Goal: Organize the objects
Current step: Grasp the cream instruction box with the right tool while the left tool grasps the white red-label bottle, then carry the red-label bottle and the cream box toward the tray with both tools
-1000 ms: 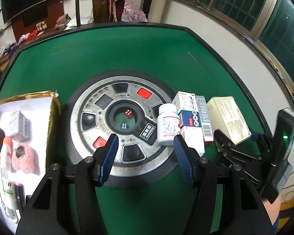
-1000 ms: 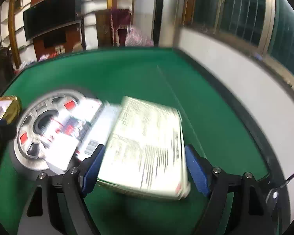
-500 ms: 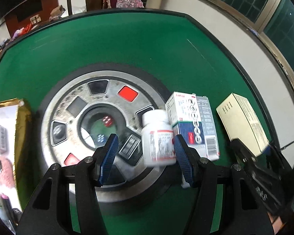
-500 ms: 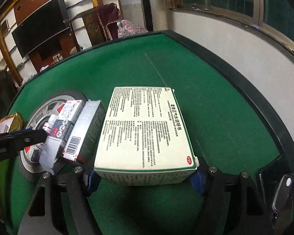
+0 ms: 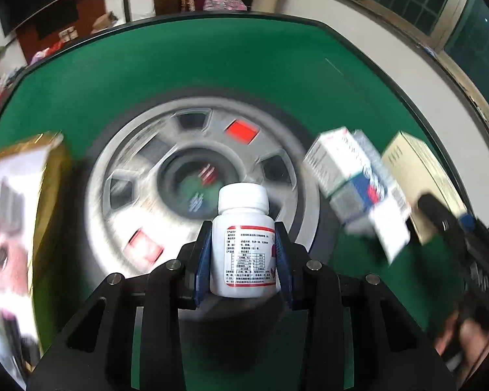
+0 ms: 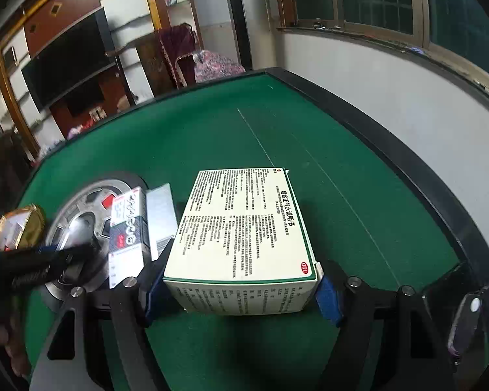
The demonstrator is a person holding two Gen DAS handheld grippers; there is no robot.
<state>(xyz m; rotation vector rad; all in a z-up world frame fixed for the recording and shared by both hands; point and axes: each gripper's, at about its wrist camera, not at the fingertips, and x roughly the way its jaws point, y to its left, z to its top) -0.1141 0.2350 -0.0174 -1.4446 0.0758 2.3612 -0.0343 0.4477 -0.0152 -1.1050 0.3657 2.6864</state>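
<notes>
A white pill bottle with a white cap stands upright between the blue pads of my left gripper. The jaws are closing and both pads touch its sides, over the round silver console of the green table. The bottle looks sharp while the background is blurred. My right gripper is shut on a large cream medicine box lying flat, with a pad on each long side. That box also shows at the far right of the left wrist view.
A blue-and-white box and a silver box lie between the console and the cream box. A gold-rimmed tray with several small items sits at the left. The table's black rim runs along the right, close to a white wall.
My left gripper moved onto the pill bottle and its jaws came together on it. The right gripper kept the cream box between its pads and rolled slightly.
</notes>
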